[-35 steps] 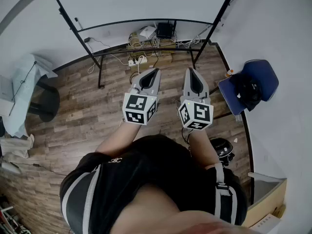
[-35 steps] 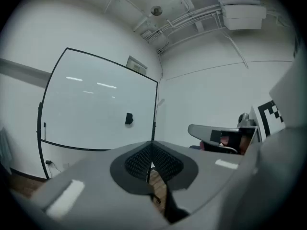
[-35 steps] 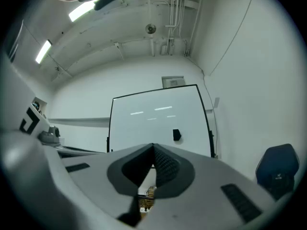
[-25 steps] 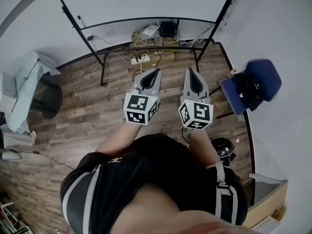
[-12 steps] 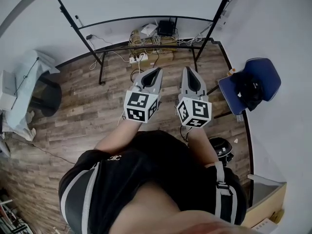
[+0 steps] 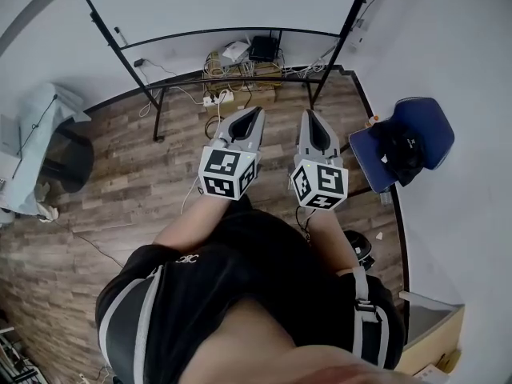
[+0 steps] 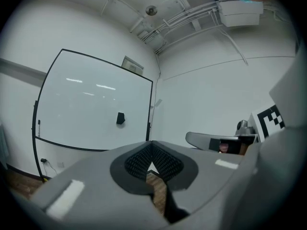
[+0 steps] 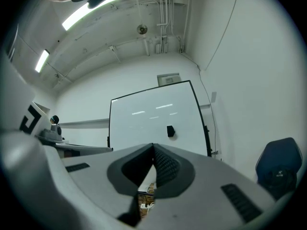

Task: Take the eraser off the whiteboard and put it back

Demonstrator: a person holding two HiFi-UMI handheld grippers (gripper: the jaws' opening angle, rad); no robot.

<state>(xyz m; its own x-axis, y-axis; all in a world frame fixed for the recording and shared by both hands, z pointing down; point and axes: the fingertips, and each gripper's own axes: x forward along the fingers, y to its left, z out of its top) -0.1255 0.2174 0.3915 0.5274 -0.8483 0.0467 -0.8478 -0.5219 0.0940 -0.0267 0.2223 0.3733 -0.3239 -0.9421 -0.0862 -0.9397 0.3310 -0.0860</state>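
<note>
Left claw (image 6: 254, 114): jaws closed tip to tip, nothing between them. Right claw (image 6: 309, 117): jaws likewise closed and empty. Both claws point level, side by side, toward the whiteboard (image 6: 216, 6).

The eraser (image 7: 120, 118) sits on the board face, ahead of both claws and well apart from them. It is left of the left claw's line and slightly right of the right claw's.

A wood-plank floor (image 6: 128, 174) lies below the claws. A tangle of cables (image 6: 240, 66) lies under the board frame, ahead of the claws. A blue chair (image 6: 412, 138) stands to the right of the right claw, near the white wall (image 6: 472, 78).
</note>
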